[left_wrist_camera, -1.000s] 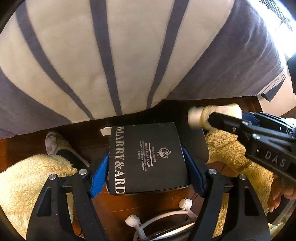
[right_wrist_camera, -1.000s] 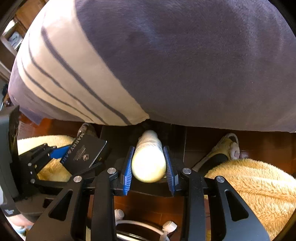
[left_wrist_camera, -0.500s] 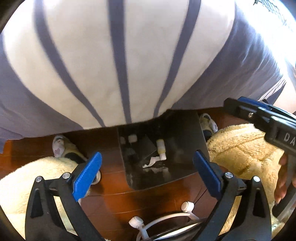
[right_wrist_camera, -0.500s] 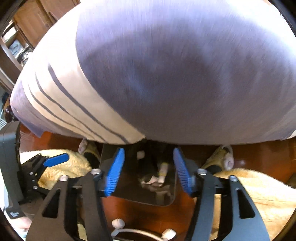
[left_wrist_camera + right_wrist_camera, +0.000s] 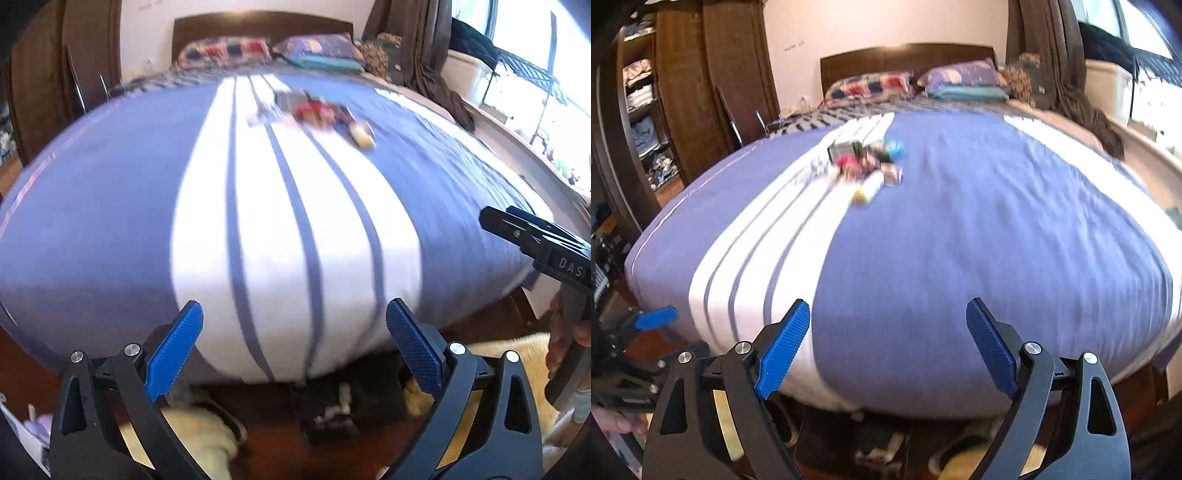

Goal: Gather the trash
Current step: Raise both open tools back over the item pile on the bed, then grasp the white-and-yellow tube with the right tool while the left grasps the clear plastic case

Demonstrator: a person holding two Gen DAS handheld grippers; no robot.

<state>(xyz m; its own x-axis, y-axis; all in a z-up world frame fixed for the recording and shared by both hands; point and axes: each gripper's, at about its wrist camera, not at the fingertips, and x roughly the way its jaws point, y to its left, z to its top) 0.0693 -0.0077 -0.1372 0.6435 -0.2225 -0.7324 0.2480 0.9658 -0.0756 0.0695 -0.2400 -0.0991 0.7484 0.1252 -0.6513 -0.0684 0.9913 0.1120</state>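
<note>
My left gripper (image 5: pixel 294 341) stood wide and empty; my right gripper (image 5: pixel 887 341) was opening, nothing between its pads. Below them sat the dark bin (image 5: pixel 347 410) on the floor. Farther off, the trash pile (image 5: pixel 864 162) lay mid-bed (image 5: pixel 960 240), blurred; a yellowish bottle (image 5: pixel 868 188) pointed toward me.

A big bed (image 5: pixel 960 240) fills the room. Its cover (image 5: pixel 110 221) is purple-blue with a wide white band and thin dark stripes. At the far end sit 2 pillows (image 5: pixel 916 83) against a dark wooden headboard (image 5: pixel 905 55). The wall (image 5: pixel 886 26) behind is pale. Tall brown wooden shelves (image 5: pixel 646 110) with folded clothes stand on one side. On the other side, bright light comes in through a window (image 5: pixel 535 55) with dark curtains (image 5: pixel 1045 44). The floor (image 5: pixel 277 454) is dark red-brown wood, with a fluffy yellow rug (image 5: pixel 199 435) on it.
</note>
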